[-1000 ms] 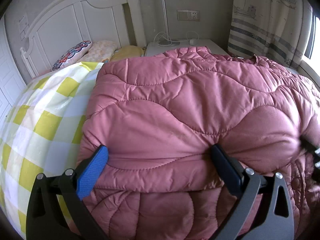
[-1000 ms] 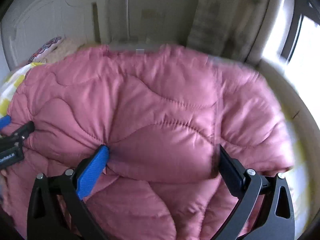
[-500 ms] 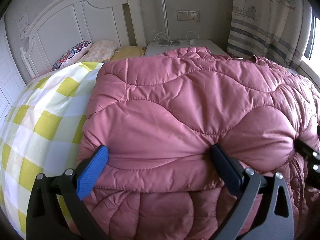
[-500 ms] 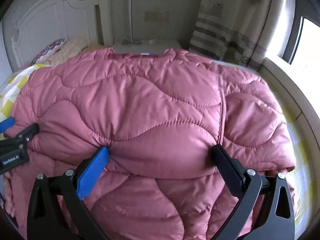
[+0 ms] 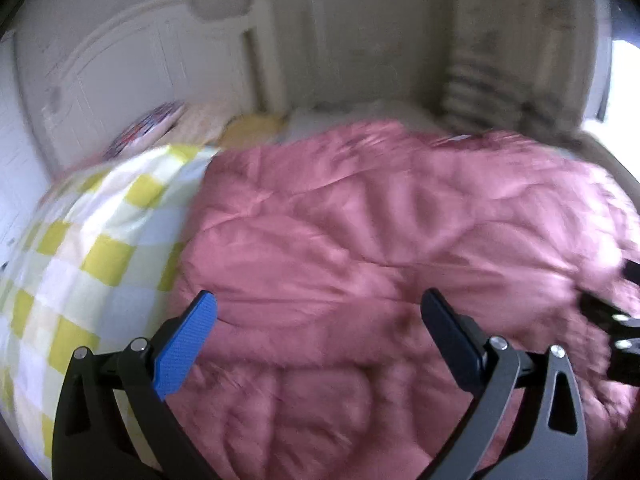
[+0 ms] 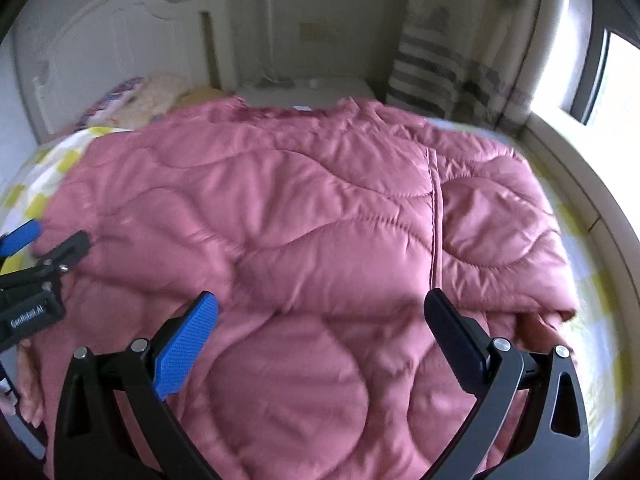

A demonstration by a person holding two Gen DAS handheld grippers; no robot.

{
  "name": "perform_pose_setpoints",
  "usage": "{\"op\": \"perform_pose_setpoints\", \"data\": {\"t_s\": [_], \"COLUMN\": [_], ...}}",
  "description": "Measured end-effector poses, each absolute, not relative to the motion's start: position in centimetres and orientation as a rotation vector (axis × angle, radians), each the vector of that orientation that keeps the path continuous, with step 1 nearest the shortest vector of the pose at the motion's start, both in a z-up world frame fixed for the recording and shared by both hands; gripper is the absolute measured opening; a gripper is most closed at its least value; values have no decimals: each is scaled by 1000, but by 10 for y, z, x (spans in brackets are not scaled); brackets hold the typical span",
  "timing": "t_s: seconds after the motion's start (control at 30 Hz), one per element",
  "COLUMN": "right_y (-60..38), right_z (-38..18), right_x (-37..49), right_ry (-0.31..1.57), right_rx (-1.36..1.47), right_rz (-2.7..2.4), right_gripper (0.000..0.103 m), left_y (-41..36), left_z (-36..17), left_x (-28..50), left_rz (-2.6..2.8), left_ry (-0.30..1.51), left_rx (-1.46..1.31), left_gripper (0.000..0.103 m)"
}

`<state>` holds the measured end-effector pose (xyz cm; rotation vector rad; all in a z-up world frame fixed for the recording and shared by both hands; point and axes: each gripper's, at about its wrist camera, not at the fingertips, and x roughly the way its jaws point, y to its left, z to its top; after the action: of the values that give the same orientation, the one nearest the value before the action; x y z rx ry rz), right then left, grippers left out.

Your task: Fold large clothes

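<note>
A pink quilted jacket (image 6: 320, 208) lies folded over on the bed, its upper layer ending in a fold edge near my fingertips. My right gripper (image 6: 322, 302) is open over that edge, its fingers wide apart and not clamped on the fabric. The left gripper (image 5: 318, 302) is open too, above the jacket's (image 5: 380, 240) left part; this view is smeared by motion. In the right wrist view the left gripper (image 6: 40, 248) shows at the left edge. The right gripper (image 5: 612, 320) shows at the right edge of the left wrist view.
The bed has a yellow-and-white checked sheet (image 5: 92, 240) and a white headboard (image 6: 100, 48) at the back left, with pillows (image 6: 136, 96) below it. A white nightstand (image 6: 304, 92) stands behind the jacket. A striped curtain (image 6: 440, 76) and a window ledge (image 6: 580, 168) are at right.
Both grippers have drawn back slightly from the fold edge they were pressed against, still open. The left wrist view has gone blurry with motion. The jacket stays folded.
</note>
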<state>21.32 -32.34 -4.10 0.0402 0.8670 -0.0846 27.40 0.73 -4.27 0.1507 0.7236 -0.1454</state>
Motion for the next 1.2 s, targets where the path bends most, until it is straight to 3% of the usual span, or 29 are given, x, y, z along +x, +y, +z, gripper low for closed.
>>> {"op": "perform_pose_setpoints", "data": {"t_s": [0.13, 0.23, 0.77, 0.83, 0.97, 1.1, 1.2], "right_y": [-301, -305, -409, -402, -387, -342, -314], "right_z": [-66, -69, -78, -76, -60, -58, -75], "right_x": [205, 200, 163, 163, 142, 130, 130], "right_ry": [968, 926, 935, 922, 805, 875, 968], "right_rx": [-114, -96, 168, 134, 127, -58, -141], "right_rz": [-60, -51, -282, -283, -148, 1, 89], "right_gripper": [98, 99, 99, 99, 99, 98, 99], "left_y": [-27, -32, 105, 104, 74, 25, -14], "left_z": [-51, -71, -76, -72, -37, -31, -57], "left_x": [251, 262, 249, 245, 205, 195, 207], "left_rz": [-263, -265, -16, 9, -40, -286, -353], "left_ry": [740, 847, 873, 843, 602, 683, 825], "left_rx": [255, 243, -223, -203, -67, -8, 97], "left_gripper": [101, 101, 101, 100, 101, 101, 101]}}
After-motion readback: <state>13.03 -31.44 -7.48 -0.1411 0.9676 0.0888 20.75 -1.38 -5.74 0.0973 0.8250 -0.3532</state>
